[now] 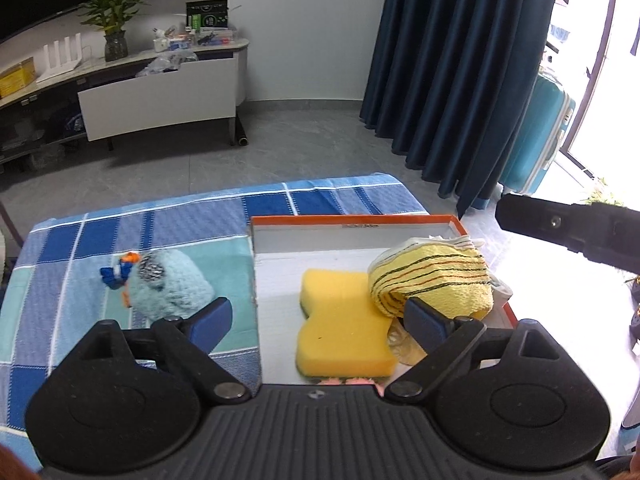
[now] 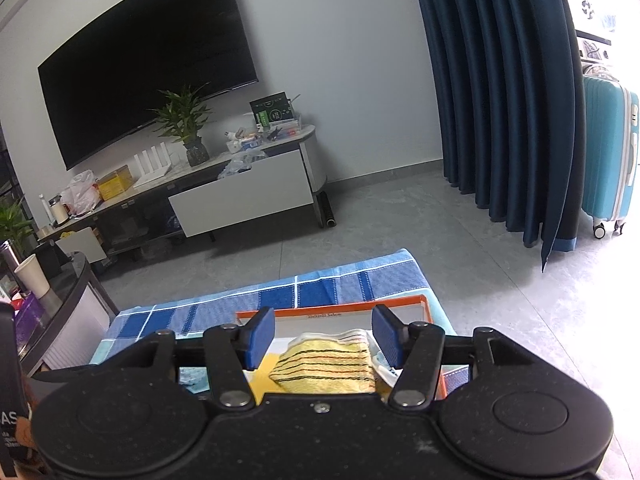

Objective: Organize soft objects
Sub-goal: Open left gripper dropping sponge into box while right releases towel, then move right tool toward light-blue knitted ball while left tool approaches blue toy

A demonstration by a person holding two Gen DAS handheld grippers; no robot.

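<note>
An orange-rimmed white box [image 1: 360,221] sits on the blue checked cloth. Inside it lie a yellow sponge [image 1: 340,328] and a yellow striped towel [image 1: 436,280], rolled up against the right wall. A fluffy light-blue plush toy [image 1: 168,284] with orange and blue parts lies on the cloth left of the box. My left gripper [image 1: 320,320] stands wide open above the box's near edge, with nothing pressed between its pads. My right gripper [image 2: 323,338] is open above the striped towel [image 2: 328,368], clear of it. Its black body shows at the right of the left wrist view.
The checked cloth [image 1: 120,232] covers a low table with grey floor beyond. A TV stand [image 2: 240,192] with an open white drawer lines the far wall. Dark blue curtains [image 2: 500,100] and a turquoise suitcase [image 2: 608,152] stand at the right. A round side table [image 2: 60,304] with a cup is at the left.
</note>
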